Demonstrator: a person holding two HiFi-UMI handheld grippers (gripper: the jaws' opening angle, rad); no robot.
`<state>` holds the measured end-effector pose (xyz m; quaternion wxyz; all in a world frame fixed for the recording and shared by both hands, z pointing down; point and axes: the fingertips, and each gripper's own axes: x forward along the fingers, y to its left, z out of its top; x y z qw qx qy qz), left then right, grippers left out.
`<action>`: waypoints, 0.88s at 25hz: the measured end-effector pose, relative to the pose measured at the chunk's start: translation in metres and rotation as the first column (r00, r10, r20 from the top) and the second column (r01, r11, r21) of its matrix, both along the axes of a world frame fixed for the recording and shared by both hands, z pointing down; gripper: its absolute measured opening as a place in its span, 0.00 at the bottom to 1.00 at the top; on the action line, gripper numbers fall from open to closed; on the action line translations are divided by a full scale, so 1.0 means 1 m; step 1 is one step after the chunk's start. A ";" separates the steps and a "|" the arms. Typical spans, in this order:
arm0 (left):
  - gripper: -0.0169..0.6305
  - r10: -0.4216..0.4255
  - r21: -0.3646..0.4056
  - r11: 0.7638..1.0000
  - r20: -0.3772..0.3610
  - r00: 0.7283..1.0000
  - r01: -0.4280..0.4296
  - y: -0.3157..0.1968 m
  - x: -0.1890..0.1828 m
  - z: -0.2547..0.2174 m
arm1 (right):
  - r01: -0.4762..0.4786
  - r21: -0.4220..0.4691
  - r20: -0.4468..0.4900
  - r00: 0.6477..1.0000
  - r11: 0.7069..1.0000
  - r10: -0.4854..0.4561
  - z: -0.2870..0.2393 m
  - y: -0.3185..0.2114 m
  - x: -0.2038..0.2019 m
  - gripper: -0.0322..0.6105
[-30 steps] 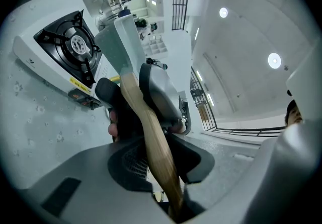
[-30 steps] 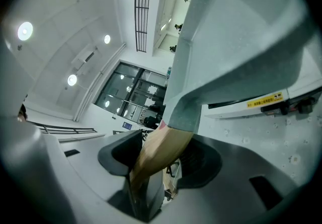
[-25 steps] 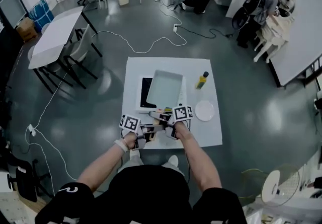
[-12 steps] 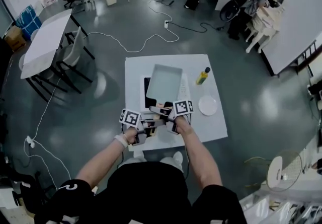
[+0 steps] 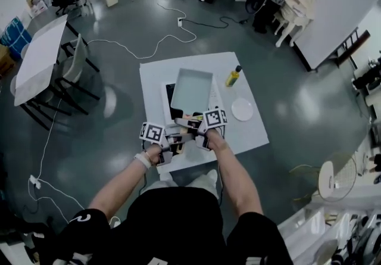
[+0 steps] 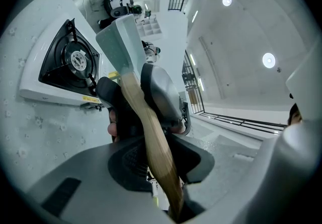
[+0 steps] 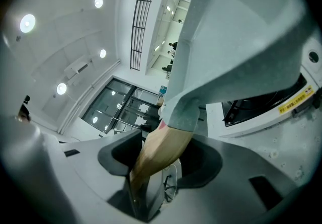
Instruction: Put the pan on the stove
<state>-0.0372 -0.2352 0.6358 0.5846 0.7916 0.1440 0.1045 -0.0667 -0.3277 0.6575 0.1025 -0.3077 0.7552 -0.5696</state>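
Both pairs of jaws are clenched on the wooden handle (image 6: 151,142) of the pan (image 5: 191,88) — the left gripper (image 5: 171,149) at the end of it, the right gripper (image 5: 195,133) closer to the pan body. The pan seems to be held in the air over the stove (image 5: 169,96), not yet set down. What is left, I think — lowering it onto the burner (image 6: 75,59) and letting go.

The pan (image 5: 191,91) hides most of the stove (image 5: 170,100).

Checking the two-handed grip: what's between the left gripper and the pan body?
The right gripper, shut on the wooden handle ahead of the left gripper, short of the pan. The left gripper view shows it.
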 end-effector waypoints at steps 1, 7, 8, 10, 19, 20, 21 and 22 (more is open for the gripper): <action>0.16 0.005 -0.015 1.000 -0.004 1.000 -0.005 0.002 -0.001 -0.001 | -0.002 0.001 0.002 1.000 1.000 0.002 0.000 0.001 -0.001 0.37; 0.16 0.010 -0.074 0.997 -0.002 1.000 -0.011 0.010 -0.008 0.005 | 0.005 -0.007 -0.003 1.000 1.000 -0.005 0.012 0.005 -0.008 0.37; 0.16 0.003 -0.085 0.996 0.000 1.000 -0.003 0.010 -0.007 0.006 | 0.010 -0.011 0.000 1.000 1.000 -0.010 0.015 0.005 -0.008 0.37; 0.16 -0.017 -0.104 0.994 0.005 1.000 0.017 0.009 -0.003 0.008 | 0.028 -0.021 0.007 1.000 0.999 -0.028 0.018 0.004 -0.006 0.37; 0.16 -0.092 0.060 0.994 0.010 0.996 0.092 -0.006 0.030 0.029 | 0.136 -0.031 0.033 0.990 0.990 -0.135 0.033 0.005 0.015 0.38; 0.16 -0.102 0.053 0.993 0.012 0.995 0.102 -0.006 0.033 0.030 | 0.149 -0.030 0.037 0.988 0.988 -0.148 0.035 0.005 0.016 0.38; 0.16 -0.115 0.024 0.993 0.018 0.993 0.114 -0.005 0.036 0.031 | 0.159 -0.033 0.038 0.987 0.987 -0.158 0.036 0.005 0.019 0.38; 0.16 -0.127 -0.013 0.992 0.027 0.992 0.127 -0.004 0.040 0.032 | 0.167 -0.040 0.031 0.986 0.985 -0.166 0.039 0.005 0.022 0.38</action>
